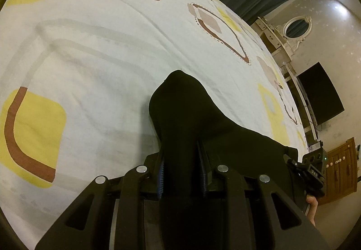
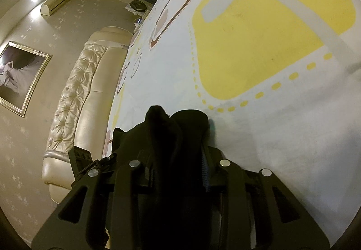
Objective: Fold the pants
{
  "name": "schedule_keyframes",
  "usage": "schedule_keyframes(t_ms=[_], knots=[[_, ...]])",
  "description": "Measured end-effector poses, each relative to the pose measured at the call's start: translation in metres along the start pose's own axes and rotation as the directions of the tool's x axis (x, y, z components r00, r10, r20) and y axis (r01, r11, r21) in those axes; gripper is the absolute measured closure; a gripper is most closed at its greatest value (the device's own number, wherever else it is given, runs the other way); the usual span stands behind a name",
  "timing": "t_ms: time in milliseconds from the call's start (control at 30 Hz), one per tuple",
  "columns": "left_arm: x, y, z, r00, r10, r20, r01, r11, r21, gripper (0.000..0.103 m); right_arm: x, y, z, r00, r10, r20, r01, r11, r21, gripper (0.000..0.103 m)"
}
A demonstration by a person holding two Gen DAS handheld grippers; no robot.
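Now, left side first:
Left hand-held gripper [image 1: 182, 159]: clenched on a bunch of the black pants [image 1: 185, 110], cloth squeezed between both fingers and humped up past the tips.
Pants from the left grip: trailing off to the right and low, toward the other tool, whose body shows at the right edge of the left view; a fingertip of the person just below it.
Bed sheet [image 1: 90, 47]: pale, printed with yellow and brown shapes, bare ahead of the left grip.
Right hand-held gripper [image 2: 178, 159]: grasping another bunch of the same pants [image 2: 178, 128], cloth filling the gap and mounded over the tips.
Pants from the right grip: running off to the left, toward the left tool seen low at the left of the right view.
Headboard [image 2: 76, 96]: cream, tufted, well apart, off the sheet's left edge in the right view.
Long axis, judged: held span lying across from one grip to the other, side by side, neither hand plainly nearer.
Next move, judged: both grips carried forward together over bare sheet, span kept taut and level.
Rest of the garment: hidden below both tools.
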State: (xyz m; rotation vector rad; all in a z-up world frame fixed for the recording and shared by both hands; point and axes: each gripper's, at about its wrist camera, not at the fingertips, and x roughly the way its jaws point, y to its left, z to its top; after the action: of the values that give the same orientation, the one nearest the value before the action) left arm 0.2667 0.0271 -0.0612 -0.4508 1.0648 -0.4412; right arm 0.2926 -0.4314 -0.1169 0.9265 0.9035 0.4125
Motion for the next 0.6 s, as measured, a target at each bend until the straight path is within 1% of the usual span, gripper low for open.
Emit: schedule_keyframes(t_ms=[200, 267, 300, 333, 367, 400, 433, 467, 500, 533, 567, 600], knots=[[0.000, 0.002, 0.001, 1.000, -0.014, -0.003, 0.014, 1.000, -0.003, 0.077, 0.000, 0.000, 0.000, 1.000, -0.006, 0.001, 0.006, 1.000, 0.001, 0.073], [0.000, 0.002, 0.002, 1.000, -0.024, -0.009, 0.024, 1.000, -0.002, 0.074, 0.000, 0.000, 0.000, 1.000, -0.007, -0.001, 0.007, 1.000, 0.005, 0.073], [-0.001, 0.003, 0.002, 0.999, -0.035, -0.012, 0.035, 0.999, -0.007, 0.072, -0.001, 0.000, 0.000, 1.000, -0.005, -0.002, 0.005, 1.000, 0.009, 0.071], [-0.002, 0.005, 0.002, 0.999, -0.049, -0.015, 0.049, 0.999, -0.017, 0.068, -0.003, 0.001, -0.001, 1.000, 0.000, -0.005, 0.000, 1.000, 0.016, 0.069], [-0.005, 0.008, 0.001, 0.997, -0.077, -0.017, 0.077, 0.997, -0.033, 0.066, -0.004, 0.001, -0.001, 1.000, 0.003, -0.008, -0.003, 1.000, 0.022, 0.067], [-0.009, 0.010, 0.000, 0.995, -0.094, -0.015, 0.093, 0.995, -0.041, 0.063, -0.005, 0.002, -0.001, 1.000, 0.006, -0.010, -0.005, 1.000, 0.028, 0.062], [-0.013, 0.011, -0.002, 0.995, -0.101, -0.012, 0.100, 0.994, -0.045, 0.056, -0.010, 0.003, -0.003, 1.000, 0.009, -0.006, -0.009, 0.999, 0.036, 0.059], [-0.017, 0.012, -0.005, 0.994, -0.106, -0.007, 0.106, 0.993, -0.049, 0.046, -0.014, 0.004, -0.004, 1.000, 0.006, -0.002, -0.006, 0.999, 0.039, 0.053], [-0.025, 0.014, -0.009, 0.993, -0.116, -0.002, 0.116, 0.992, -0.051, 0.042, -0.020, 0.005, -0.008, 1.000, 0.005, 0.001, -0.005, 0.999, 0.039, 0.048], [-0.031, 0.015, -0.013, 0.992, -0.126, 0.000, 0.126, 0.991, -0.050, 0.037, -0.025, 0.006, -0.012, 1.000, 0.007, 0.003, -0.007, 0.999, 0.035, 0.045], [-0.039, 0.017, -0.020, 0.990, -0.142, 0.002, 0.142, 0.989, -0.047, 0.034, -0.030, 0.007, -0.017, 1.000, 0.003, 0.003, -0.003, 1.000, 0.030, 0.041], [-0.045, 0.019, -0.026, 0.989, -0.150, 0.001, 0.150, 0.988, -0.047, 0.031, -0.036, 0.007, -0.022, 1.000, -0.006, 0.000, 0.006, 1.000, 0.024, 0.040]])
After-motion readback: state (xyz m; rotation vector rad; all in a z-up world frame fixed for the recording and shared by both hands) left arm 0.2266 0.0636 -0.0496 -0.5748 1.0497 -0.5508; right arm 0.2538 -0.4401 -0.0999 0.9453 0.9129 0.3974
